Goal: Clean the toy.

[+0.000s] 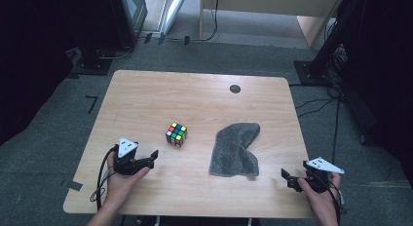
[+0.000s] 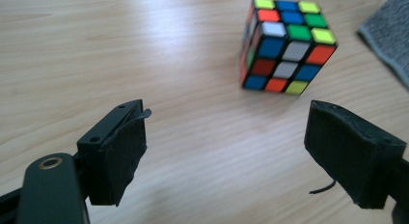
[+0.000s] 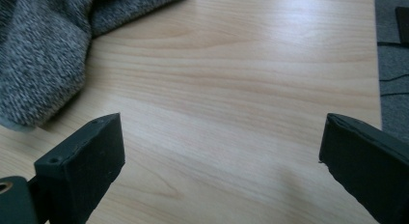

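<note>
Left gripper [image 2: 226,151] jaws spread wide, nothing held, near colour cube [image 2: 285,43] mid-table. Right gripper [image 3: 222,161] spread too, near-right, beside grey cloth [image 1: 234,149]. Risk: jaw bumps cube, cube slides away; cloth bunches if dragged.

Puzzle cube [image 1: 176,134] and grey cloth [image 1: 234,149] apart on wooden table [image 1: 146,99]
</note>
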